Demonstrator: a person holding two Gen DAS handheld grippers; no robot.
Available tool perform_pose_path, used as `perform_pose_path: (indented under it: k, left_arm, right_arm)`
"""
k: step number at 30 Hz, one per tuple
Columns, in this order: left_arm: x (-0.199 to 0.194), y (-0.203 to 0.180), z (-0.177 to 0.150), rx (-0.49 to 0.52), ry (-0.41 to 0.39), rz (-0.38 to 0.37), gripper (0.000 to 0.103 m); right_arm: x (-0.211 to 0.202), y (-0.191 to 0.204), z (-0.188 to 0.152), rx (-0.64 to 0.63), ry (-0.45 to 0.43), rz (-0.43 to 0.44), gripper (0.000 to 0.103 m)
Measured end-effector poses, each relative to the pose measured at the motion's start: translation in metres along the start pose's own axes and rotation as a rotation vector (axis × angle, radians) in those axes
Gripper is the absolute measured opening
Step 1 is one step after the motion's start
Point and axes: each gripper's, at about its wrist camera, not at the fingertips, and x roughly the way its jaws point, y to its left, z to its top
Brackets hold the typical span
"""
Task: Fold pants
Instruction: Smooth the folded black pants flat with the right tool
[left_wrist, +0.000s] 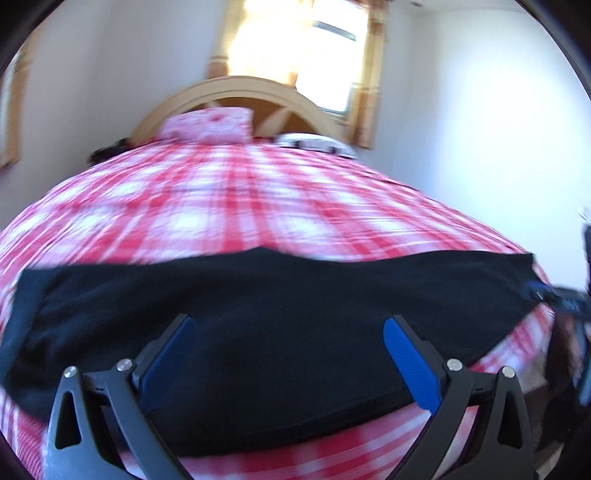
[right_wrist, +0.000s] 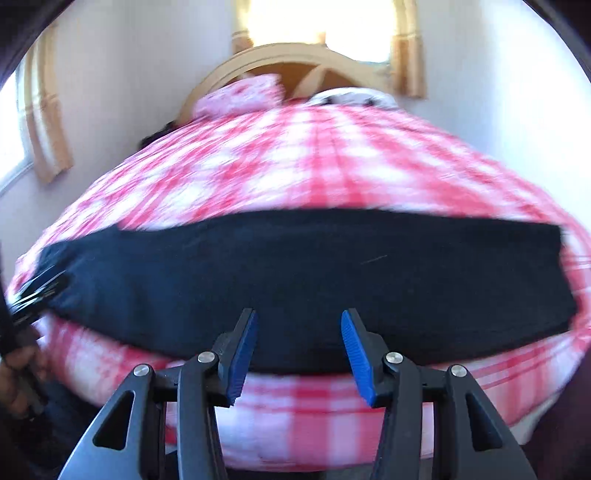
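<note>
Black pants (left_wrist: 280, 295) lie flat in a long band across the near end of a red-and-white plaid bed (left_wrist: 221, 199); the right wrist view shows the same pants (right_wrist: 295, 266). My left gripper (left_wrist: 288, 325) hovers over the middle of the pants with its blue pads wide apart and nothing between them. My right gripper (right_wrist: 299, 315) hangs over the pants' near edge, jaws apart and empty. The other gripper shows blurred at the pants' right end (left_wrist: 565, 295) and left end (right_wrist: 37, 291), with a hand (right_wrist: 18, 369) below it.
A pink pillow (left_wrist: 207, 125) and a white-and-dark item (left_wrist: 314, 142) lie at the head of the bed, against a curved wooden headboard (left_wrist: 236, 88). A bright curtained window (left_wrist: 295, 44) is behind. White walls flank the bed; floor shows at the lower right.
</note>
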Motion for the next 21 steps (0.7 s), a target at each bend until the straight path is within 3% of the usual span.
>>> perform_pose_path:
  k: [3,7,10,13,17,19,21]
  left_arm:
    - [0.020,-0.035,0.016,0.083,0.057,-0.059,0.103]
    - [0.050,-0.064,0.028,0.098,0.119,-0.132,0.103]
    - [0.073,-0.076,0.029,0.103,0.159,-0.114,0.103]
    - [0.080,-0.079,0.026,0.106,0.189,-0.091,0.103]
    - [0.087,-0.076,0.019,0.082,0.245,-0.090,0.103]
    - [0.084,-0.076,0.017,0.077,0.239,-0.094,0.103]
    - [0.079,-0.076,0.015,0.081,0.217,-0.094,0.103]
  right_arm:
    - [-0.002,-0.063,0.015,0.085,0.000,-0.120,0.049]
    - [0.000,-0.149,0.024,0.204,0.007,-0.277,0.049]
    - [0.005,-0.190,0.021,0.289,0.028,-0.277,0.049]
    - [0.017,-0.204,0.006,0.337,0.100,-0.225,0.049]
    - [0.008,-0.201,-0.014,0.276,0.126,-0.191,0.049]
    - [0.003,-0.211,-0.021,0.332,0.129,-0.138,0.050]
    - [-0.007,-0.224,-0.026,0.390,0.077,-0.131,0.050]
